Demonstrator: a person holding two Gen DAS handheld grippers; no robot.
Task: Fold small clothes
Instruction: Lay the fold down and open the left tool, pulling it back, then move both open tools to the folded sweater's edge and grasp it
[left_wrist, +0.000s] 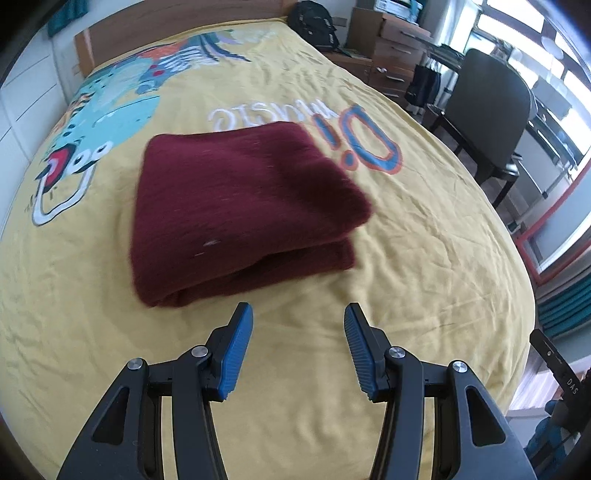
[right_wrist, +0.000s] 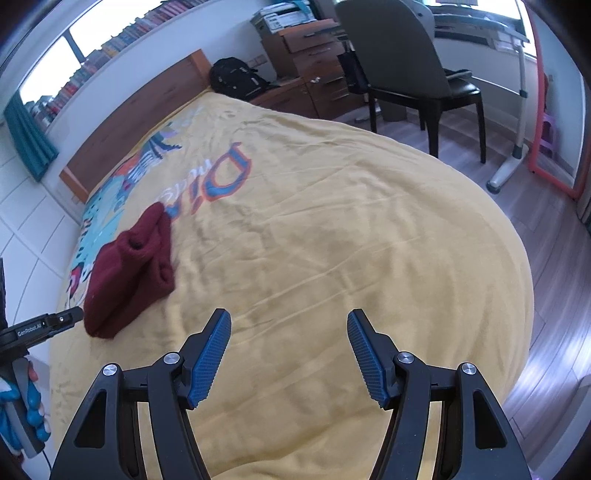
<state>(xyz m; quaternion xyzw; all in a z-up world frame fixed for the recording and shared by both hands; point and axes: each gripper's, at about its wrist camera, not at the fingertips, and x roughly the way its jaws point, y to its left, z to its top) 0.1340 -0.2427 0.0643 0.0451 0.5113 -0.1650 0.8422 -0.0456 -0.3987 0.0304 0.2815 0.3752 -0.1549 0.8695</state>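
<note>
Left gripper (left_wrist: 298, 314) nearest folded maroon garment (left_wrist: 243, 206), just short of its fold edge, jaws parted, empty. Right gripper (right_wrist: 289, 321) right of garment, farther, parted, empty.

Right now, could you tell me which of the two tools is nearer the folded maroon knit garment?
The left tool: its fingertips hover beside the folded maroon knit garment, while the right tool hangs over bare yellow bedspread.

Black fingers (left_wrist: 238, 350), ribbed blue pads, perhaps rubber.

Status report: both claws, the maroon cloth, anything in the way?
Left claw open, empty. Right claw open, empty. Maroon cloth folded on yellow bedspread. Nothing in the way.
</note>
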